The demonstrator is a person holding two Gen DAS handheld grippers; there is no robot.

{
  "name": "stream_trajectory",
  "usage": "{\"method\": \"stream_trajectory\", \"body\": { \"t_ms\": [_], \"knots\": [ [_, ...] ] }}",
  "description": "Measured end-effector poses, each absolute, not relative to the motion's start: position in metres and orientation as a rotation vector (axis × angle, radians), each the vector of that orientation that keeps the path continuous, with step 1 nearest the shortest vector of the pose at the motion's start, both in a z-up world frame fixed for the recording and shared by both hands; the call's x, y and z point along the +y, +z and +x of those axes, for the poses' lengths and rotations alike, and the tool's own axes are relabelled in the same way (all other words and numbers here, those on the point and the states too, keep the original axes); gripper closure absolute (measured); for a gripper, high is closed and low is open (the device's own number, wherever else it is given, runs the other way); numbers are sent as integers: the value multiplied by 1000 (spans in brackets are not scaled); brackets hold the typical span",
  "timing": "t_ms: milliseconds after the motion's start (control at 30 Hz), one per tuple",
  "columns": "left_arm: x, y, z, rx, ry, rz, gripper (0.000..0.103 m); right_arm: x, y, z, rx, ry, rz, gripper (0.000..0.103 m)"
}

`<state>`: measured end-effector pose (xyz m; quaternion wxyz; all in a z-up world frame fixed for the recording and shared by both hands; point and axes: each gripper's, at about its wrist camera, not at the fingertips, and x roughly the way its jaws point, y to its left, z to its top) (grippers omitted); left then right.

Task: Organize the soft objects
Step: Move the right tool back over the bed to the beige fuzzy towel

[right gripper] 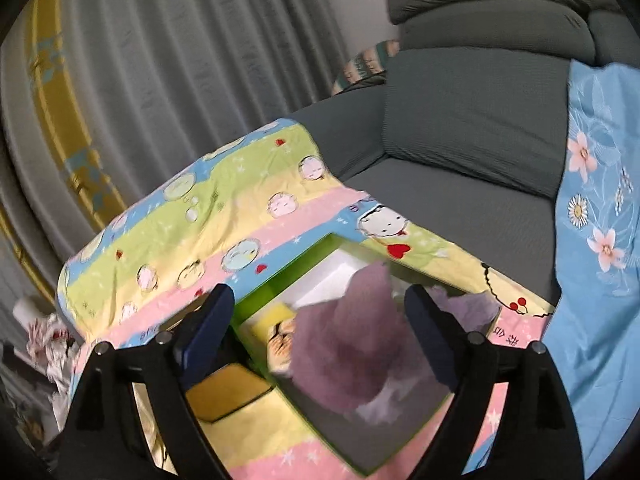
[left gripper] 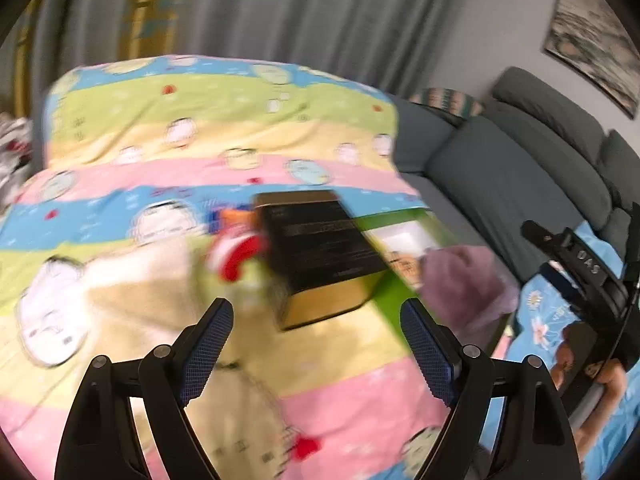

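A cartoon-print bedsheet (left gripper: 224,128) in blue, green, yellow and pink bands covers the surface across both views. Behind it hang grey pleated curtains (right gripper: 172,60), and a grey ribbed sofa (right gripper: 472,120) fills the upper right of the right wrist frame, with a blue floral cloth (right gripper: 592,240) draped down its right edge. On the sheet lies a green-walled box (right gripper: 320,248); a soft, fuzzy purple cloth (right gripper: 360,340) sits bunched in it at lower centre. In the left wrist view a black and gold rectangular box (left gripper: 320,256) lies at centre, a blurred red-and-white soft toy (left gripper: 236,252) just left of it. The left gripper (left gripper: 316,344) hovers with jaws spread wide, empty. The right gripper (right gripper: 320,336) also stands wide apart above the purple cloth, pads clear of it.
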<state>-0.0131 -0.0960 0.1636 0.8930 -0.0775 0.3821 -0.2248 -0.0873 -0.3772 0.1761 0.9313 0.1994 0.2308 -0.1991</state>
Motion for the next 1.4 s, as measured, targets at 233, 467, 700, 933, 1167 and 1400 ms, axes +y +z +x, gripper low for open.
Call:
{"method": "stream_trajectory", "body": {
  "t_ms": [233,467,700,933,1167,1400],
  "knots": [
    [-15,147,-38,790,-266,-154,17,-311,177,-77,530,-293,262,15],
    [42,107,-46,842,-146,-191,17,-248,150,-63,627,-121,217,14],
    [61,73,-38,923,-90,-204,17,-182,112,-33,771,63,163,14],
    [67,62,-33,950,-95,-233,17,-151,79,-14,900,166,224,14],
    [69,58,-28,949,-72,-269,17,-152,73,-10,917,238,274,18],
    [74,51,-26,963,-71,-319,17,-150,64,-1,952,326,343,27]
  ]
}}
